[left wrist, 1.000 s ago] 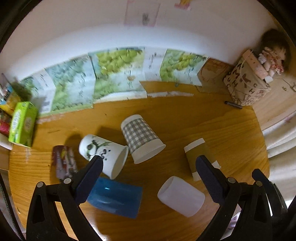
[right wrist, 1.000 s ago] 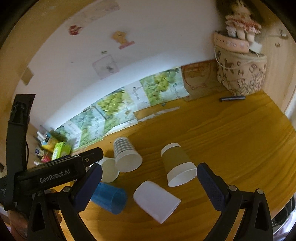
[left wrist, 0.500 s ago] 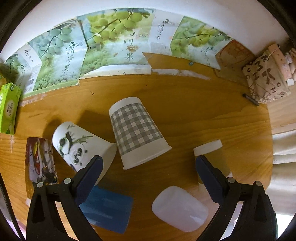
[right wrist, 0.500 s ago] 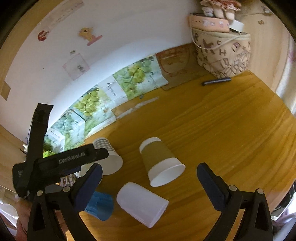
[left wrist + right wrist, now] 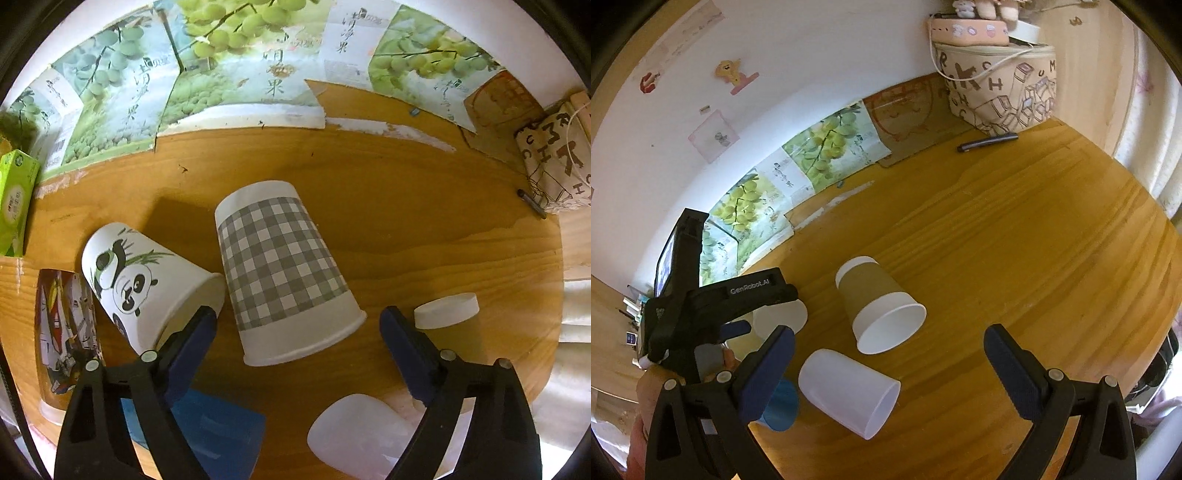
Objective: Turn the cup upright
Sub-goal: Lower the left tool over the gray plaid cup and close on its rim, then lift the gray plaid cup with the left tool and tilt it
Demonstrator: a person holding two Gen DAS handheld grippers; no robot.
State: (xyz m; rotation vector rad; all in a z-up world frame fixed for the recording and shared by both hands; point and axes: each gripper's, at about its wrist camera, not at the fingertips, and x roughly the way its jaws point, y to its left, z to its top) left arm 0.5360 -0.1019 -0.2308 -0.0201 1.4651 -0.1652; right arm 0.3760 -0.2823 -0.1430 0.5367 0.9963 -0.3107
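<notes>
Several paper cups lie on their sides on the wooden table (image 5: 406,206). A grey checked cup (image 5: 282,273) lies just ahead of my open, empty left gripper (image 5: 297,334), its rim between the finger pads. A panda cup (image 5: 144,280) lies beside it on the left, a blue cup (image 5: 218,430) under the left finger, a white cup (image 5: 358,428) low right. In the right wrist view a brown cup (image 5: 879,306) and the white cup (image 5: 849,391) lie ahead of my open, empty right gripper (image 5: 886,362). The left gripper's body (image 5: 713,306) shows at left.
Grape-print cartons (image 5: 236,70) lean along the back wall. A green box (image 5: 14,199) stands far left, a printed cup (image 5: 62,332) beside the panda cup. A lettered bag (image 5: 1001,81) and a black pen (image 5: 988,142) sit at the back right.
My left gripper has moved forward and down toward the checked cup, which now fills the view. My right gripper has moved closer to the brown and white cups. Both stay open.
</notes>
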